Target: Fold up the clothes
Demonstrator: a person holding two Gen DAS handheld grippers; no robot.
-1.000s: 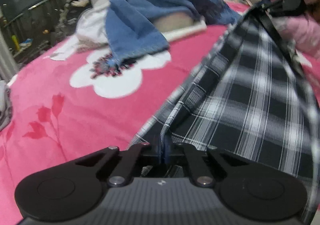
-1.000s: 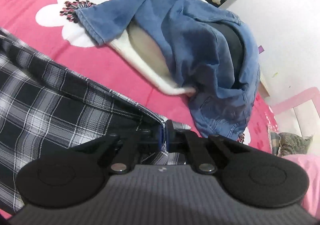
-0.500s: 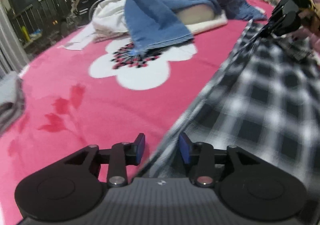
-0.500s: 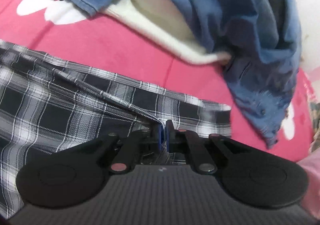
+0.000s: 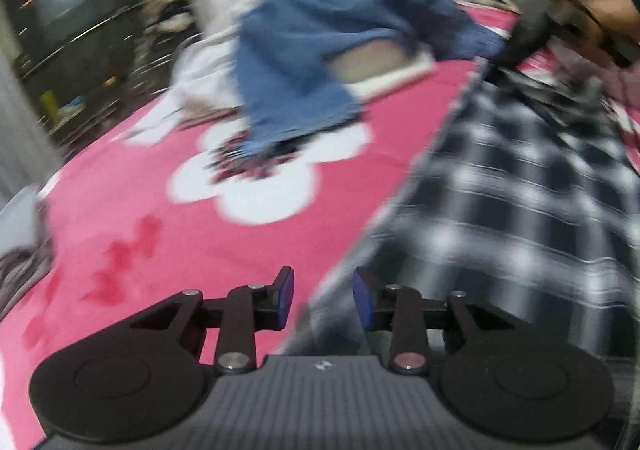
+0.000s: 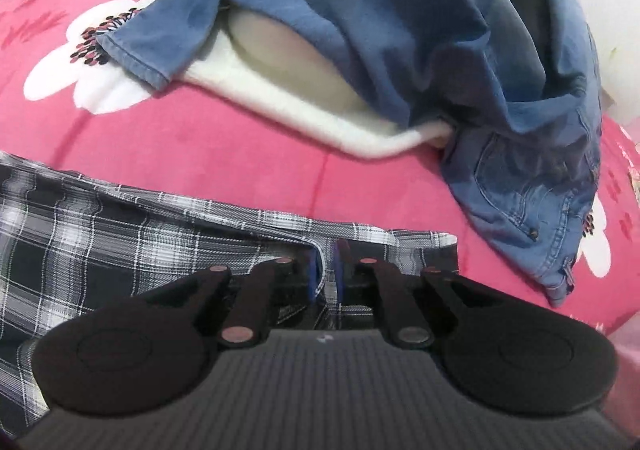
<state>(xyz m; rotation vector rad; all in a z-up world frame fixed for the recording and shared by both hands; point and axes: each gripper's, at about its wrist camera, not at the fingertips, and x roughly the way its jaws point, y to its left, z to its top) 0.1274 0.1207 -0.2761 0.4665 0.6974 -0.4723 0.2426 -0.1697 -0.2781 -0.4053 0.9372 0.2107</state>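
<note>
L wrist view: my left gripper (image 5: pixel 323 300) has jaws parted, just been closing a little after letting go, nothing pinched; edge of the plaid garment (image 5: pixel 520 201) lies flat on the pink bedspread (image 5: pixel 160 209) under/just ahead of the R pad, its long edge running fwd-right toward my right gripper (image 5: pixel 516 49) at the far end. R wrist view: right gripper (image 6: pixel 323 274) nearly closed w/ a fold of plaid garment (image 6: pixel 120 234) between the pads, so it's gripping the hem; cloth spreads to its left, jeans (image 6: pixel 400 29) well ahead, apart. Judgement: R hand has the hold, L must re-grip the near edge.
</note>
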